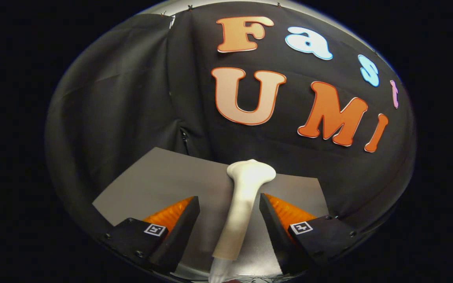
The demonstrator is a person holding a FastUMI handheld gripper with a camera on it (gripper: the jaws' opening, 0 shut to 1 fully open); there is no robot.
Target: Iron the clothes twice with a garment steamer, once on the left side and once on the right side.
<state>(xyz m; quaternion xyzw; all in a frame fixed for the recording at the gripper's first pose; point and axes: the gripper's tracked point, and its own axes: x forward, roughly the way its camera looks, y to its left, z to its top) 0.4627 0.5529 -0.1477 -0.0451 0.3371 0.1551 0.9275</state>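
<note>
A white garment steamer runs lengthwise between my two fingers. Its wide head reaches just beyond the fingertips, and its slim handle comes back toward me. My gripper is open. The right finger stands close beside the handle, while the left finger is a clear gap away from it. Under the steamer lies a flat grey surface; I cannot tell whether it is cloth or a tabletop.
The booth's black cloth wall hangs right behind the grey surface and wraps round both sides. A seam or zip runs down the wall to the surface's far left corner.
</note>
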